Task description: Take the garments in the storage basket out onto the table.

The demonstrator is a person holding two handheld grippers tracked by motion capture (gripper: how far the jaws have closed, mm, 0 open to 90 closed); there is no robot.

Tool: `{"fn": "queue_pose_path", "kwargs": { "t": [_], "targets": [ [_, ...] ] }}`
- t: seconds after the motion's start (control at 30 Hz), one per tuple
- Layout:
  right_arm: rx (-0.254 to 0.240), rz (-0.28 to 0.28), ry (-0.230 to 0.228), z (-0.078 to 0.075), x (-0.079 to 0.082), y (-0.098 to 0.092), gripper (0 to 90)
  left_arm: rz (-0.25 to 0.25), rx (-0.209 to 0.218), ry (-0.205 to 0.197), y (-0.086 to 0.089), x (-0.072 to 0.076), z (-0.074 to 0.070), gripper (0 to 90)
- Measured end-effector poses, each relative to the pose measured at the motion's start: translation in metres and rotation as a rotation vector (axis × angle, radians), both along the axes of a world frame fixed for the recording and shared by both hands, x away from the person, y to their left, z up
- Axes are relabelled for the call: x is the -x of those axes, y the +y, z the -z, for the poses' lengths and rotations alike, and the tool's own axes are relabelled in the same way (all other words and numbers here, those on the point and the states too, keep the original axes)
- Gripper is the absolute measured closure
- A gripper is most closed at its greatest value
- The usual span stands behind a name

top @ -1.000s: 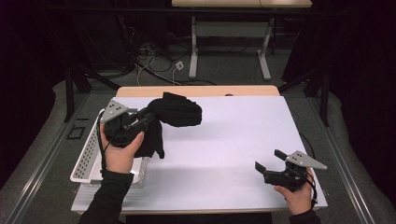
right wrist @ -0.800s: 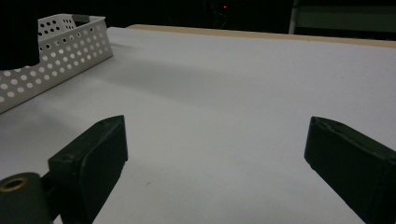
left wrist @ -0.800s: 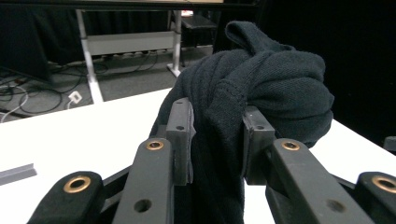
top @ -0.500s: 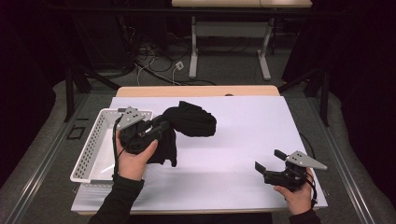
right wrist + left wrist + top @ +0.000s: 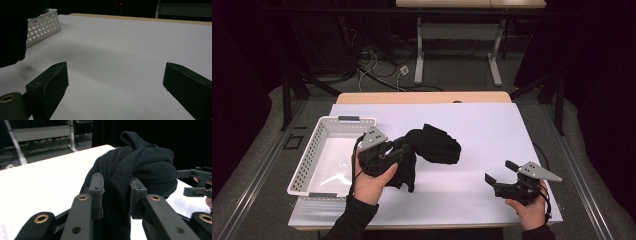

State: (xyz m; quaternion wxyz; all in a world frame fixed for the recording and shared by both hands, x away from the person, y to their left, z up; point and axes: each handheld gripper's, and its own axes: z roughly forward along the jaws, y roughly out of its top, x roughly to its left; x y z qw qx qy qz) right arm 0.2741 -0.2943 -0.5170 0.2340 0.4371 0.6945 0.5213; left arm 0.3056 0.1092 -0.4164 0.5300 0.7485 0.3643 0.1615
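Note:
A black knitted garment [image 5: 432, 147] hangs bunched over the white table top [image 5: 482, 125], held up in the air. My left gripper [image 5: 404, 150] is shut on it; in the left gripper view both pads pinch a fold of the black cloth [image 5: 140, 167], which drapes down between the jaws. My right gripper [image 5: 499, 172] rests low near the table's front right corner, open, with bare table between its jaws. In the right gripper view the right gripper [image 5: 116, 77] stands wide, and the dark cloth [image 5: 12, 32] fills the upper left.
A white perforated basket [image 5: 307, 165] sits at the table's left edge, its wall [image 5: 42, 27] also showing in the right gripper view. Beyond the table are cables and desk legs on a grey floor. The right gripper [image 5: 197, 182] appears far off in the left gripper view.
My left hand has carried the black garment rightward, from above the basket to over the table, and a little lower. The right hand has stayed put.

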Motion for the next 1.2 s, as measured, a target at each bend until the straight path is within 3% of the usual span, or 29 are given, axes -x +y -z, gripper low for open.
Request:
{"fn": "queue_pose_path", "kwargs": {
  "t": [0.53, 1.2],
  "targets": [
    [-0.001, 0.006, -0.004, 0.0, 0.0, -0.002, 6.0, 0.105, -0.012, 0.051, -0.039, 0.004, 0.021, 70.4],
    [0.006, 0.02, -0.002, 0.0, -0.002, -0.005, 6.8, 0.09, -0.034, 0.202, -0.053, -0.031, 0.077, 70.3]
  ]
}}
